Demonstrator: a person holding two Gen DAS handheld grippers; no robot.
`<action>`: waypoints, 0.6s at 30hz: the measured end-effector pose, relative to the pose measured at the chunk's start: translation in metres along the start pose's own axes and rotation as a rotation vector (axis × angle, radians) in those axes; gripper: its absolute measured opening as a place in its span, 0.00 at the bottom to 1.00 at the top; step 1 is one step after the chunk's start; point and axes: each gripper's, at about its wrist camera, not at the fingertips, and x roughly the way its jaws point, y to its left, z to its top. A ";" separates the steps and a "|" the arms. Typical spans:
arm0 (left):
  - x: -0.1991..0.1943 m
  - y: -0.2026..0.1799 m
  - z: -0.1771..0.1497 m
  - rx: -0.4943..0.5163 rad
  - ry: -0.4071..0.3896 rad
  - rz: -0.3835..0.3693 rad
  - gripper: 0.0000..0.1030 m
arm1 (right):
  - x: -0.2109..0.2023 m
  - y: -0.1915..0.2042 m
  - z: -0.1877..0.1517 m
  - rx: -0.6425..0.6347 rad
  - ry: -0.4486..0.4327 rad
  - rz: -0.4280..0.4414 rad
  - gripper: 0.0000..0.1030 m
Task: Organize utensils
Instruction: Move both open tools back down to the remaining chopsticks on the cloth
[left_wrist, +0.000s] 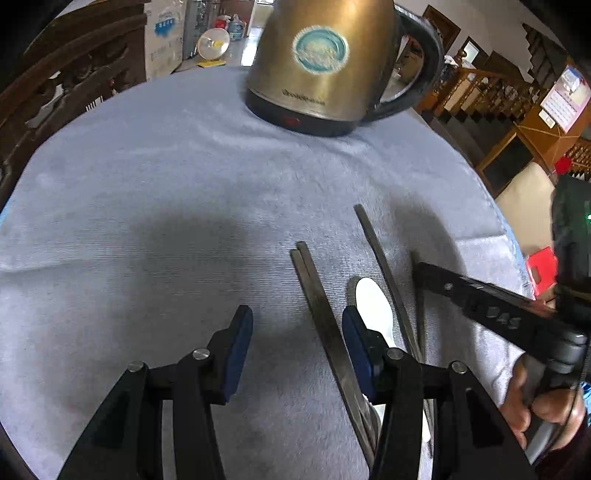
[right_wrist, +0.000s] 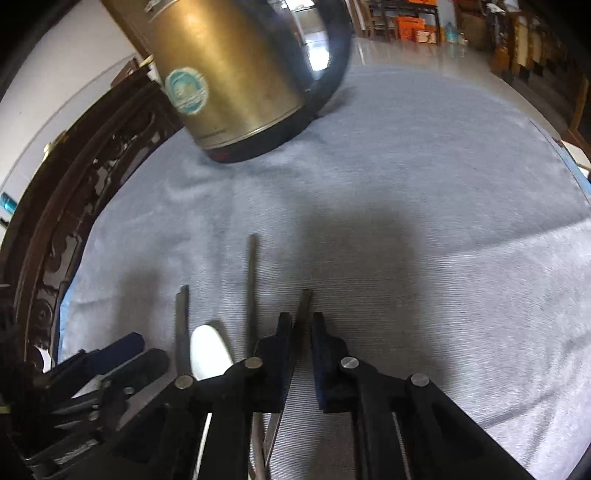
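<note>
Right claw (right_wrist: 298, 332) is nearly closed, pads either side of one chopstick (right_wrist: 303, 306). Can't really tell if it's pinching it or just straddling it. That stick runs lengthwise away from the claw, tip pointing toward the kettle (right_wrist: 236, 74) end of the table (right_wrist: 443, 221).

Left claw (left_wrist: 297, 332) is wide, holding nothing, sitting just left of the pile.

Count from the left view: four chopsticks. Two lie tight together as a pair (left_wrist: 317, 306), one longer-reaching loner (left_wrist: 376, 254) sits right of them, and the fourth is by the right claw. All run roughly parallel, long axis near-to-far. One white spoon (left_wrist: 373, 306) lies between the pair and the loner, bowl pointing away. One kettle stands at the far side.
</note>
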 end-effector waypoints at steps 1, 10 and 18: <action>0.000 -0.001 0.000 0.008 -0.021 0.007 0.50 | -0.002 -0.002 -0.001 0.006 -0.002 0.005 0.12; -0.008 0.019 -0.002 0.027 -0.032 0.060 0.49 | -0.006 -0.006 0.001 0.031 0.015 0.073 0.14; -0.007 0.005 0.008 0.017 -0.035 0.046 0.49 | -0.002 -0.007 0.001 0.047 0.020 0.076 0.15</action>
